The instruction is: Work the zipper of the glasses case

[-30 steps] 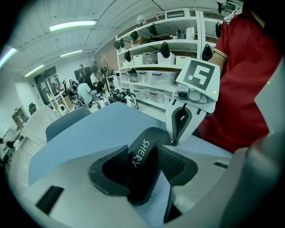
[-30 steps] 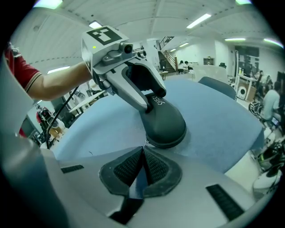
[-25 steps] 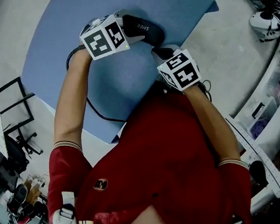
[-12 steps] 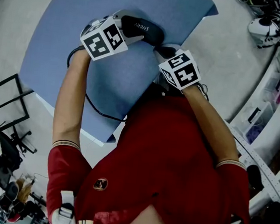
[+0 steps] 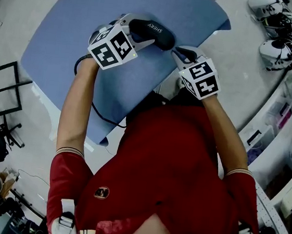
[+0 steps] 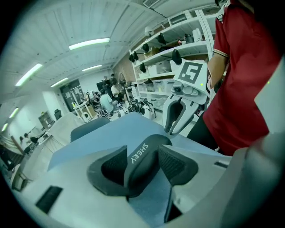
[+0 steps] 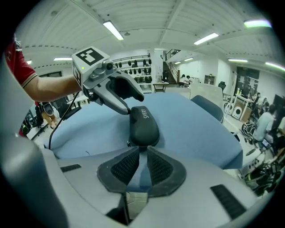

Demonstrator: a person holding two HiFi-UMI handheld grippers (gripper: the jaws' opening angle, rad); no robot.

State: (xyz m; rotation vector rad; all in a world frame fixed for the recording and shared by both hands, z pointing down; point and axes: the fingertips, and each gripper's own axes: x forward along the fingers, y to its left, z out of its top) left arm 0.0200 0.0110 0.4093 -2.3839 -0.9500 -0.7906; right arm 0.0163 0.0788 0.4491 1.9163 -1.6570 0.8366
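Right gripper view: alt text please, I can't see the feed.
The right tongs, opening and empty, point at a black oval glasses case lying on a blue mat. The left tongs clamp the case's far end.

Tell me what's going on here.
A person works two handheld grippers over a blue mat. The left gripper clamps the black glasses case across its body. The right gripper sits just off the case's end, its jaws opening with nothing between them.
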